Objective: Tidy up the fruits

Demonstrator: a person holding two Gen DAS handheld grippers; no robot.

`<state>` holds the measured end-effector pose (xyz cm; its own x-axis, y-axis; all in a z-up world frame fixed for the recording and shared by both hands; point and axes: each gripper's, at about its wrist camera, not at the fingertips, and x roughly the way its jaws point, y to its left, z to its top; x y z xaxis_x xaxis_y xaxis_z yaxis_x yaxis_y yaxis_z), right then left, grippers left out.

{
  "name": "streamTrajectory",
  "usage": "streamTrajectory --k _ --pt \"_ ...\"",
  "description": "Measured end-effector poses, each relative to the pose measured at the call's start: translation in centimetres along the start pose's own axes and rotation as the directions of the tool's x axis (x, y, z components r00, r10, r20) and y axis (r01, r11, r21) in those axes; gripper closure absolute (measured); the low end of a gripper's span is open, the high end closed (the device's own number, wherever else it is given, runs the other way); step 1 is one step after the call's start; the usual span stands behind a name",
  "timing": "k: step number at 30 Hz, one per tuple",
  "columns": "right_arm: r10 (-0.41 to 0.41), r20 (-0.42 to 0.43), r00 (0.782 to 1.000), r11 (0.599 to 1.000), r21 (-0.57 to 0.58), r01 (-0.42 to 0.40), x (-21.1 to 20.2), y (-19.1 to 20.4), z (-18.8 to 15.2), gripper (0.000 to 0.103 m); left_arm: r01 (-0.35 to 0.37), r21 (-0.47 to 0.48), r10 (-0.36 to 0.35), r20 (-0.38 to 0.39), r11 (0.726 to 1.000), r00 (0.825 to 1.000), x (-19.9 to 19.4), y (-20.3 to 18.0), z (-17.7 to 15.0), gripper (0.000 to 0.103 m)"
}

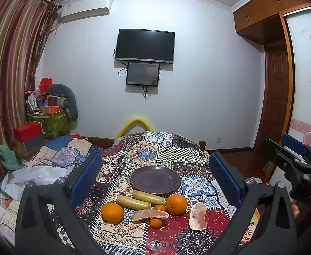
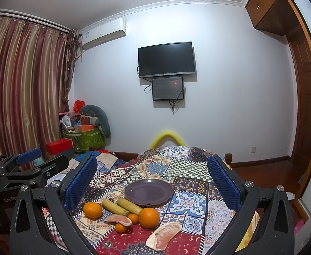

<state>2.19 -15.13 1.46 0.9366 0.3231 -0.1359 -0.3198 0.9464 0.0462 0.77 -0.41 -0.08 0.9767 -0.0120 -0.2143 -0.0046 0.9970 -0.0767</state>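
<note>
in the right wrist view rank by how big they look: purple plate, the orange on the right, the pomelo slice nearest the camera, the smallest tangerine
1. purple plate
2. nearest pomelo slice, though nearness inflates it
3. right orange
4. smallest tangerine

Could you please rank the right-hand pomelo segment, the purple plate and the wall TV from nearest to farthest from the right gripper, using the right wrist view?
1. Pomelo segment, low, right of centre.
2. Purple plate, mid-table, behind the fruit.
3. TV, on the far wall.

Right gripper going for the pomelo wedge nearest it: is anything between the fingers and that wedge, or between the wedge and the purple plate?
Nothing visible blocks the open right gripper from the pomelo wedge. Toward the purple plate, a large orange sits partly along the line; lift over it.
</note>
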Motion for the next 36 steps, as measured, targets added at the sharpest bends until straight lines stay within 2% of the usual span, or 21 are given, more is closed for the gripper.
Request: streamTrajectory --k 27,36 --pt "0.007 -0.014 1.0 1.0 0.009 -0.007 0.3 -0.1 -0.1 0.0 0.002 -0.003 -0.002 -0.012 1.0 1.0 0.2 0.2 -0.4 0.001" --pt "-0.022 -0.085 0.996 1.0 0.016 0.023 1.9 -0.4 -1.1 0.0 -0.013 0.024 0.014 -0.035 1.0 0.999 1.1 0.4 -1.2 0.001"
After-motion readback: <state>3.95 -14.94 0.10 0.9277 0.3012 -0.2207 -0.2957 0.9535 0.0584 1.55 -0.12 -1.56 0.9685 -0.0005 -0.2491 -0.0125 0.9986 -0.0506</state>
